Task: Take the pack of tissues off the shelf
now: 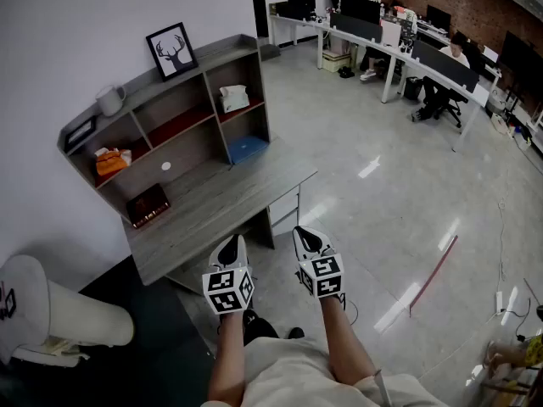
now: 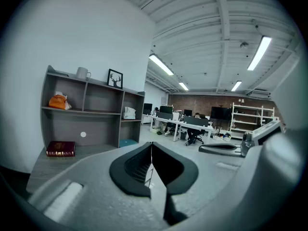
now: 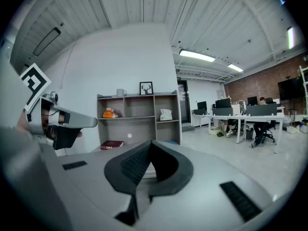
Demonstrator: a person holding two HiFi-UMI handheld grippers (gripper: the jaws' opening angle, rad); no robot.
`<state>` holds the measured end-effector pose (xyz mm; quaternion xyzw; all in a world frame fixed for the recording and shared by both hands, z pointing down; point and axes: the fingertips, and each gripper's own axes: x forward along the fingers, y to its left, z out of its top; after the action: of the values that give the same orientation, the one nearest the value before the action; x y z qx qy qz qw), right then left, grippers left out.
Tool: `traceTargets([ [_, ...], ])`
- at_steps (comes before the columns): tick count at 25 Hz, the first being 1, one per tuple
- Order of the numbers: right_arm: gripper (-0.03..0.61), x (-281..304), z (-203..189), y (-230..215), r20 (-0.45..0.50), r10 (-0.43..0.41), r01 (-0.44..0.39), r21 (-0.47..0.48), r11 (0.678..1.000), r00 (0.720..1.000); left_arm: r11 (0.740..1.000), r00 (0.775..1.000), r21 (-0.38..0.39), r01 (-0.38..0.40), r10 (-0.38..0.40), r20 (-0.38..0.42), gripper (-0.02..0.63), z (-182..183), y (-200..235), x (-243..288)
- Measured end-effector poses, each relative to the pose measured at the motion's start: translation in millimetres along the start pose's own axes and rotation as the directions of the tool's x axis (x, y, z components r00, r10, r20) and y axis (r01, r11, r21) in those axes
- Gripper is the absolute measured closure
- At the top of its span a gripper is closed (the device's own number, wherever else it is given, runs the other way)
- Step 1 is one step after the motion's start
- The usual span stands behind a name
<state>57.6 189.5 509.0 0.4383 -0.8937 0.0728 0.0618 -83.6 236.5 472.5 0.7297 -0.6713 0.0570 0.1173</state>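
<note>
The white pack of tissues (image 1: 234,98) lies in the upper right compartment of the grey shelf unit (image 1: 222,52) that stands on a desk (image 1: 212,206); it also shows in the left gripper view (image 2: 129,112) and the right gripper view (image 3: 166,114). Both grippers hover side by side in front of the desk's near edge, well short of the shelf. My left gripper (image 1: 231,248) (image 2: 151,146) is shut with nothing in it. My right gripper (image 1: 307,240) (image 3: 150,143) is shut and empty too.
On the shelf unit are a mug (image 1: 110,100), a framed deer picture (image 1: 172,51), an orange bundle (image 1: 111,160) and a blue item (image 1: 249,148). A dark red book (image 1: 148,204) lies on the desk. A person sits at office desks (image 1: 441,66) far right.
</note>
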Motion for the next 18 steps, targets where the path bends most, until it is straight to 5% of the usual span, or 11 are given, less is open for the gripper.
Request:
traceTargets([
  [10, 0.563, -5.0, 1.5, -6.2, 0.006, -0.007, 0.007, 0.029, 1.000, 1.000, 0.997, 0.997, 0.031, 0.072, -0.072, -0.007, 0.605, -7.9, -21.1, -4.5],
  [14, 0.563, 1.4, -6.0, -13.5, 0.015, -0.011, 0.008, 0.127, 0.992, 1.000, 0.998, 0.999, 0.035, 0.054, -0.054, -0.004, 0.606, -13.2, -8.3, -6.7],
  [18, 0.563, 10.1, -18.3, -17.3, -0.021, -0.021, 0.023, 0.114, 0.993, 1.000, 0.999, 1.000, 0.031, 0.019, -0.019, -0.001, 0.604, -12.8, 12.1, 6.2],
])
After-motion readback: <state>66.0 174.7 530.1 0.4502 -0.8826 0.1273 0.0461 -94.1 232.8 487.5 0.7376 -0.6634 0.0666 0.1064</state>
